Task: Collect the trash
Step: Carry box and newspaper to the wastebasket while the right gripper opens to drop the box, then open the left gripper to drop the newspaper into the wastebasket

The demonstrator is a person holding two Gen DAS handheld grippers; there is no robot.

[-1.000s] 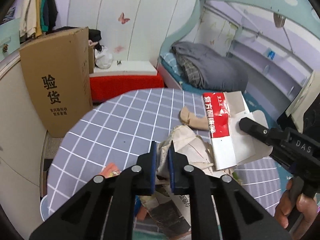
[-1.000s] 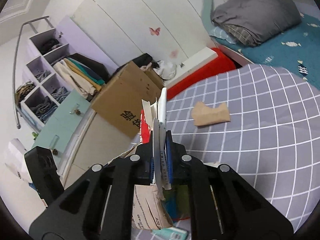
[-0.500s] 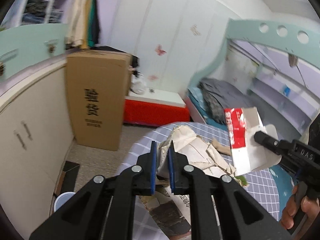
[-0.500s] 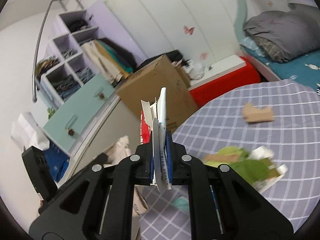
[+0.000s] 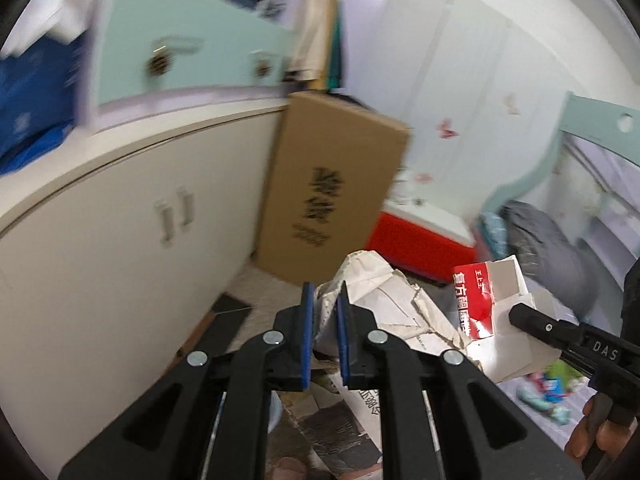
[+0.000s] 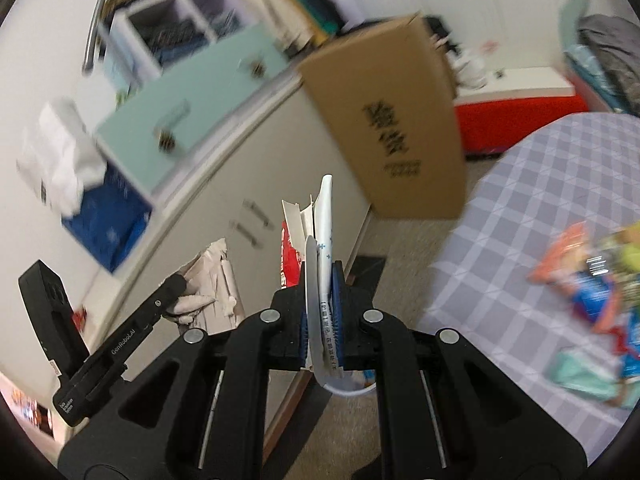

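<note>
The left gripper [image 5: 325, 326] pinches a crumpled wad of paper [image 5: 384, 304], held up in the air over the floor by the cream cupboard [image 5: 120, 240]. The right gripper [image 6: 322, 320] pinches a flattened red and white carton [image 6: 316, 240] the same way. Both bits of trash look light and soft; the paper will squash and may tear, so it is best held by a thick, bunched part. The carton is thin and bendy, and I think a hold low on its folded edge keeps it from flopping. More wrappers [image 6: 592, 280] lie on the checked bench [image 6: 520, 208] at the right. A second ago both grippers were over the bench with the bed behind; now they have swung away to face the cupboard and the tall brown box [image 5: 332, 200], with the same trash in their grip
</note>
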